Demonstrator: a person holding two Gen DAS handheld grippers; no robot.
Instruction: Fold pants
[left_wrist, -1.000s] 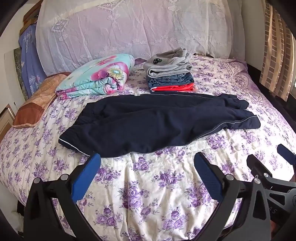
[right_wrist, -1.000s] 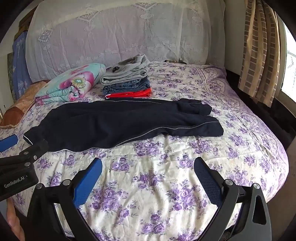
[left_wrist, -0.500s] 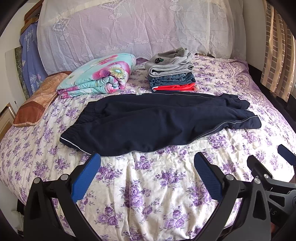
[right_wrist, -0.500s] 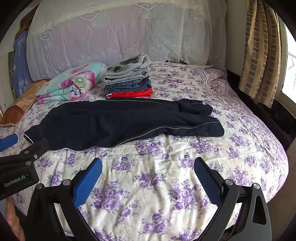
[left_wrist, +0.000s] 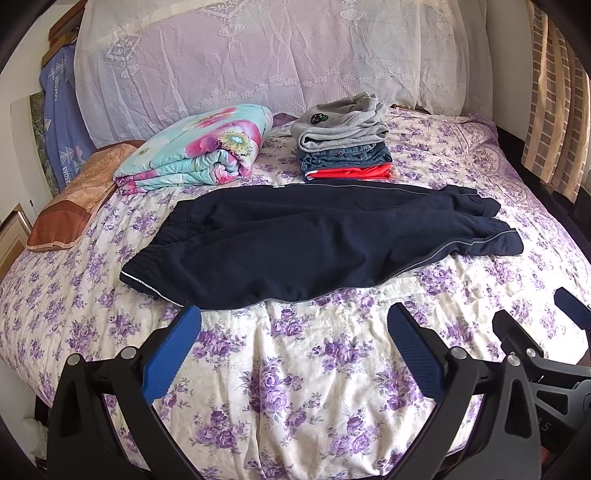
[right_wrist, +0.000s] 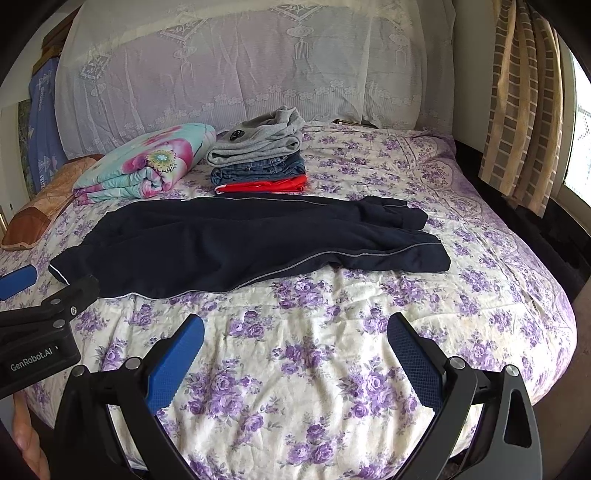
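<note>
Both of my claws are spread wide and hold nothing. My left claw (left_wrist: 293, 345) hovers over bare bedspread just short of the near edge of the navy pants (left_wrist: 317, 243), toward their waistband end. My right claw (right_wrist: 295, 347) hovers beside it, near the pants' middle and also short of the cloth. Neither touches fabric.

Pants: laid lengthwise across the bed (left_wrist: 332, 387). Waistband to the left, cuffs to the right. The two legs lie one against the other, the far one bunched at its cuff, the near one flat with its pale side stripe showing. Whether one leg fully overlaps the other I cannot tell.

Beyond the pants' far edge: a stack of folded clothes (left_wrist: 341, 138), grey on top, denim under it, red at the base. Left of that stack sits a rolled floral quilt (left_wrist: 199, 155).

Progress, my judgement: the garment appears laid out and roughly straightened. No crosswise fold is made yet. Remaining: grip both ends, bring cuffs to waistband, possibly fold again, then add to the stack.
</note>
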